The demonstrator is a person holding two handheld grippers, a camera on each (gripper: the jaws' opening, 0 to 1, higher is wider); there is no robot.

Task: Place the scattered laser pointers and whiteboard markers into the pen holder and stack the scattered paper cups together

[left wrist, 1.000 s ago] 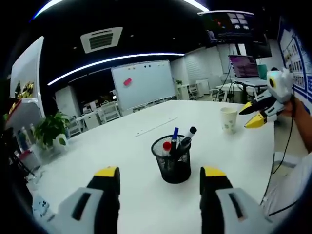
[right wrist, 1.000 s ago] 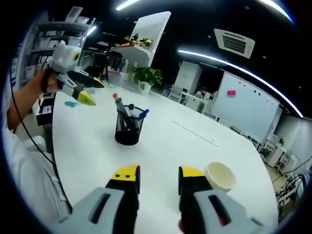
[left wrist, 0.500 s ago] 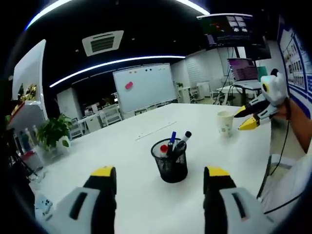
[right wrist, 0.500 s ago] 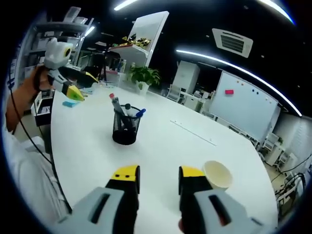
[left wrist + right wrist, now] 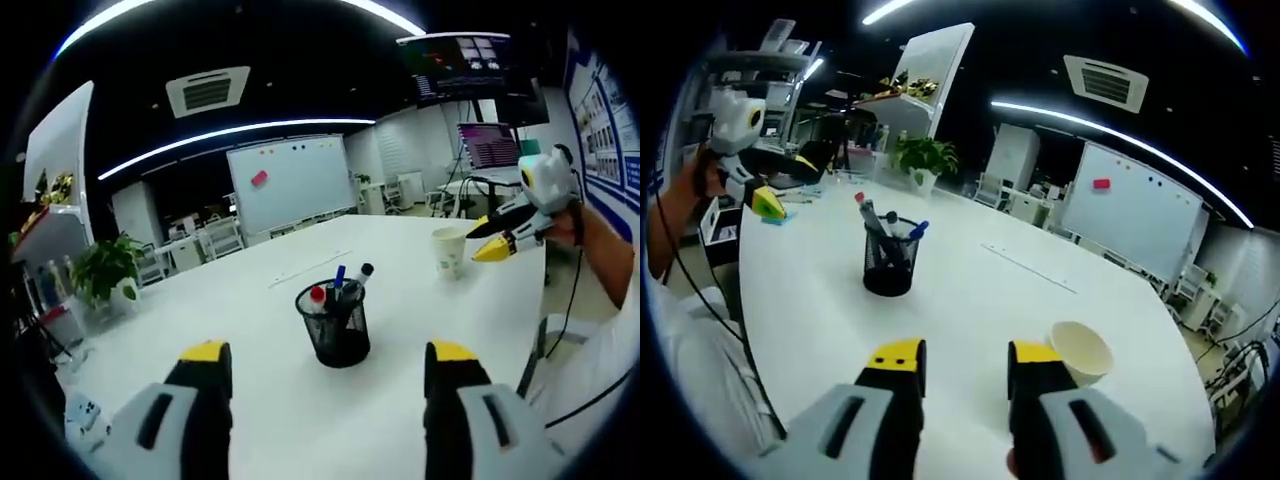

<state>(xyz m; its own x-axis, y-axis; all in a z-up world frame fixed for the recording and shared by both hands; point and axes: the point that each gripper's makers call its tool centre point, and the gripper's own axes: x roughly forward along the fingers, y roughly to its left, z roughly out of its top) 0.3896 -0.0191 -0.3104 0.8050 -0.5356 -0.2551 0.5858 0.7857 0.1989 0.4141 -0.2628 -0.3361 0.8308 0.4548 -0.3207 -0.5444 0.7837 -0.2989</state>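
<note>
On the white worktop (image 5: 250,330) we see a black mesh pen holder (image 5: 334,322) standing upright, well out from both of our hand-held grippers. Markers (image 5: 340,283) with red, blue and black caps stick out of its top, leaning at slight angles. In the left gripper view our left hand-held gripper (image 5: 320,365) hovers above the worktop with its yellow-tipped jaws spread wide and nothing between them. Farther along the worktop, to the right in that view, a paper cup (image 5: 449,250) stands upright, and our right hand-held gripper (image 5: 490,238) hangs just beside it, apart from it.

In the right gripper view the right hand-held gripper (image 5: 960,360) has its jaws parted by a narrow gap, released and empty; the paper cup (image 5: 1078,351) sits just beyond the right jaw, its open mouth facing us. The pen holder (image 5: 888,264) stands farther off to the left, and the left hand-held gripper (image 5: 765,200) is held above the worktop's far edge.

A whiteboard (image 5: 290,180) and a potted plant (image 5: 105,270) stand in the room behind.
</note>
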